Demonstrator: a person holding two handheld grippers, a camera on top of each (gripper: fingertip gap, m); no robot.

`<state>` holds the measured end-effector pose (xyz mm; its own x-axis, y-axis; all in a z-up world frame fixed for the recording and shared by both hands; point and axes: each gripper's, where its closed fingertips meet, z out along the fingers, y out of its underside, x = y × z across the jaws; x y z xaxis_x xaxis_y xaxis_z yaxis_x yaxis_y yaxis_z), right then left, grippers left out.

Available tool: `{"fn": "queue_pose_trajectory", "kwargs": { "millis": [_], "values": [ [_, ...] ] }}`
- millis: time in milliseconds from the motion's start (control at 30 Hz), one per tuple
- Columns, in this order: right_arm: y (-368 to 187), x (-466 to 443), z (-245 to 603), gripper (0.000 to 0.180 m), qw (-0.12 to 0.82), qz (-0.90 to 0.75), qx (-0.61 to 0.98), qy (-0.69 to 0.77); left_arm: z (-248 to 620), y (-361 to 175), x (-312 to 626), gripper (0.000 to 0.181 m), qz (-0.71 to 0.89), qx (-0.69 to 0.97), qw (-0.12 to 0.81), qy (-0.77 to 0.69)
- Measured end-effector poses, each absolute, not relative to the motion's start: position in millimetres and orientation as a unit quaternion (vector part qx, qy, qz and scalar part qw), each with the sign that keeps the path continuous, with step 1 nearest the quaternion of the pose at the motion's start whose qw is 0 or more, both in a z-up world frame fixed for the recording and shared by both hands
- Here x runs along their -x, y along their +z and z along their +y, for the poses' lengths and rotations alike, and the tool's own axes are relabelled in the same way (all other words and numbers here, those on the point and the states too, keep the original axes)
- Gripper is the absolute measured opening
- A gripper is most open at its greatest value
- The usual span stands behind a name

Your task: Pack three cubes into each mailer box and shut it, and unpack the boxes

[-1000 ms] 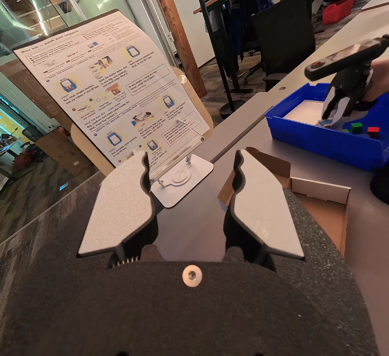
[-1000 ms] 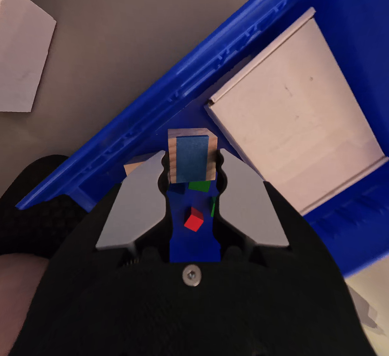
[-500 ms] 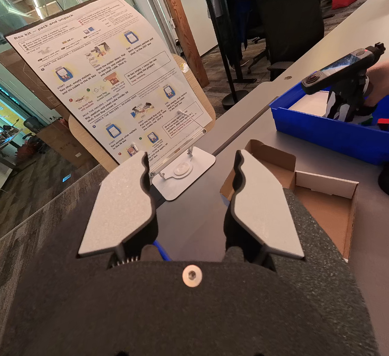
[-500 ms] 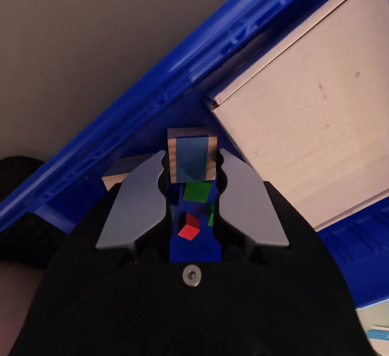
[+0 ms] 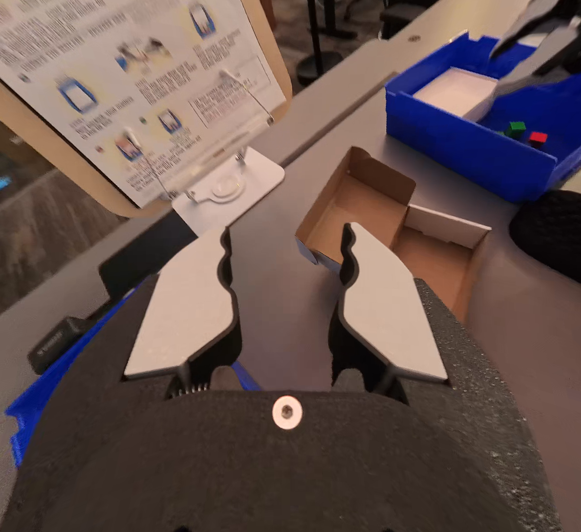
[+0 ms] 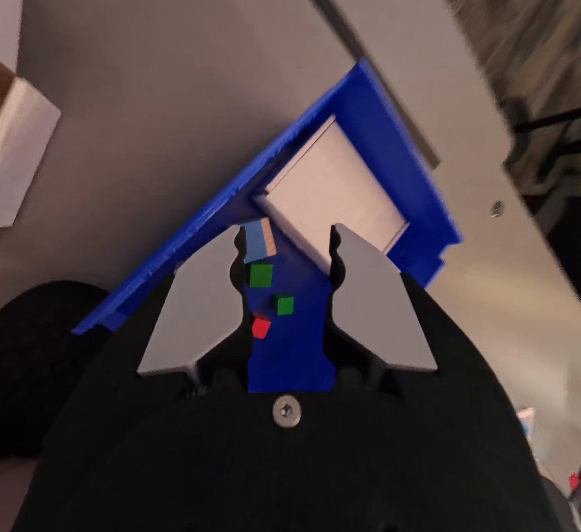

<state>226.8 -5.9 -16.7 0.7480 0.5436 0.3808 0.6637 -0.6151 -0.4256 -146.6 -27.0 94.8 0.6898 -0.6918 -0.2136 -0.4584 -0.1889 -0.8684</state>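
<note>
My right gripper [image 6: 286, 229] is open and empty above the blue bin [image 6: 220, 202]. In the bin lie a big wooden cube with a blue face [image 6: 259, 240] close to my left fingertip, two green cubes [image 6: 261, 274] [image 6: 284, 304], a red cube [image 6: 261, 325] and a shut white mailer [image 6: 333, 196]. My left gripper [image 5: 286, 230] is open and empty, low over the table. An open, empty cardboard mailer [image 5: 361, 212] lies just ahead and right of it. The left wrist view also shows the bin [image 5: 471, 152], green cube [image 5: 515, 129], red cube [image 5: 537, 139] and the right gripper [image 5: 550, 29], blurred.
An instruction sheet on a white stand [image 5: 226, 190] stands ahead left. A second blue bin's rim [image 5: 63, 375] and a small black device [image 5: 53, 344] are at the lower left. A black rounded object [image 5: 550, 234] lies right of the open mailer. The table edge runs behind the bin. The tips of one gripper are about 40 cm away from the tips of the other. The shut white mailer [image 6: 333, 196] is closer to my right gripper, around 12 cm from its tips; the left tips are 45 cm off. My left wrist view [image 5: 440, 101] looks at it from another angle. The red cube [image 6: 261, 325] is about 15 cm from my right fingertips and 50 cm from my left. Seen from the left wrist view [image 5: 535, 136] as well.
My right gripper has opened and let go of the blue-faced cube, which now lies in the bin, and has pulled back from it. My left gripper has tilted down toward the open mailer.
</note>
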Motion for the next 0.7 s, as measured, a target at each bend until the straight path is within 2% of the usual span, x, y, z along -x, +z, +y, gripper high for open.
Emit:
{"fn": "queue_pose_trajectory", "kwargs": {
  "millis": [100,167,233,267,333,500,700],
  "values": [
    [17.3,-189.9,3.8,0.052,0.366,-0.352,0.857,-0.092,-16.9,79.9,146.9,0.07,0.366,0.784,0.489,-0.113],
    [30.8,-148.4,13.4,0.052,0.419,-0.367,0.83,-0.032,-12.1,64.8,145.1,0.07,0.359,0.802,0.461,-0.121],
    [30.2,-101.5,18.7,0.048,0.435,-0.374,0.817,0.062,-12.7,48.2,138.2,0.064,0.36,0.82,0.422,-0.143],
    [24.4,-81.4,20.4,0.045,0.428,-0.374,0.817,0.103,-17.3,40.1,131.5,0.056,0.366,0.826,0.395,-0.165],
    [1.7,-58.6,24.8,0.039,0.386,-0.361,0.838,0.135,-24.3,29.5,119.3,0.054,0.373,0.834,0.353,-0.203],
    [-57.2,-40.9,25.2,0.038,0.28,-0.375,0.877,0.105,-17.3,0.3,122.8,0.054,0.371,0.862,0.307,-0.157],
    [-78.9,-33.5,19.3,0.029,0.224,-0.347,0.904,0.108,-19.2,-43.2,119.4,0.052,0.379,0.889,0.223,-0.125]
  ]
}}
